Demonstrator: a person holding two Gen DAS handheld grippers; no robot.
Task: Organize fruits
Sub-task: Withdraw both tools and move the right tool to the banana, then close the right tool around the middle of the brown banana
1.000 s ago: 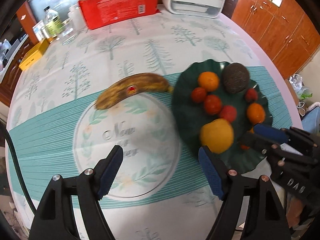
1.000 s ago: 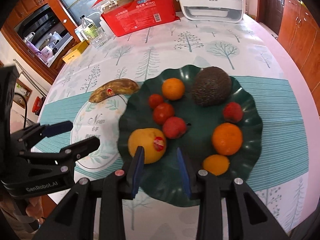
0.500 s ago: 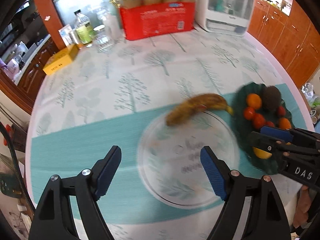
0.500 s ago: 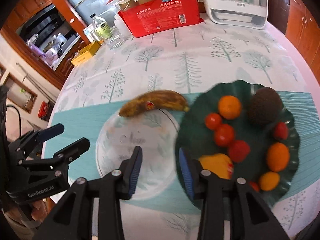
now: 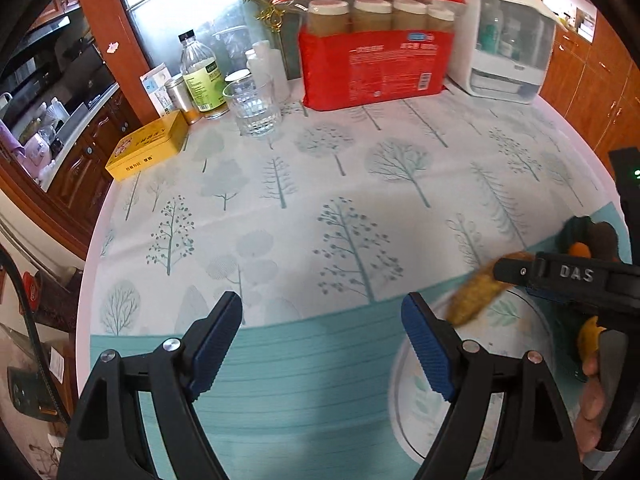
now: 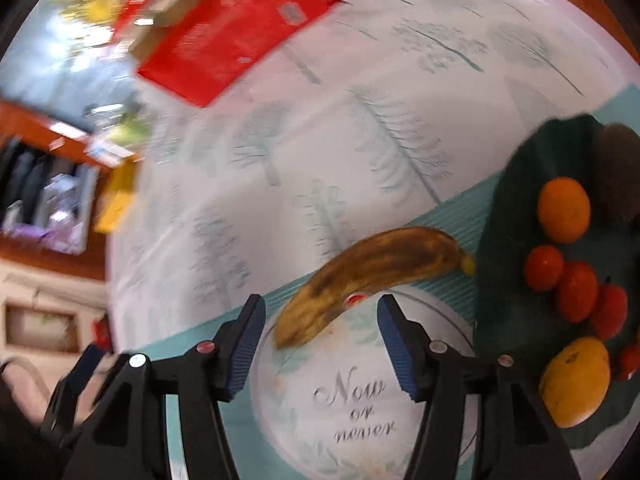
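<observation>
A yellow tin [image 5: 148, 145] with small writing too tiny to read sits on the far left of the table, and next to it stand a bottle with a green label [image 5: 200, 76] and a clear glass [image 5: 255, 109]. Then comes a big red pack of jars [image 5: 376, 62] covered in small white print, and a white machine [image 5: 502, 38] at the far right. The left gripper [image 5: 322, 344] has its blue fingers spread wide apart, with nothing between them, above the tablecloth [image 5: 300, 208] with trees on it. On the right side of that view a black claw marked "DAS" hides part of the banana. In the right wrist view, which is blurry, the right gripper [image 6: 320, 340] is spread open too, and it holds nothing. The spotty brown banana [image 6: 372, 276] lies on the cloth just past the fingers, with a little red sticker on it, and its near end pokes in between them. Under it is a round picture that says "Now or never" [image 6: 356, 404]. The banana's tip comes close to the dark green plate [image 6: 504, 240] on the right, which holds an orange [image 6: 564, 210], small red fruits [image 6: 578, 292] and a yellow fruit [image 6: 576, 382]
</observation>
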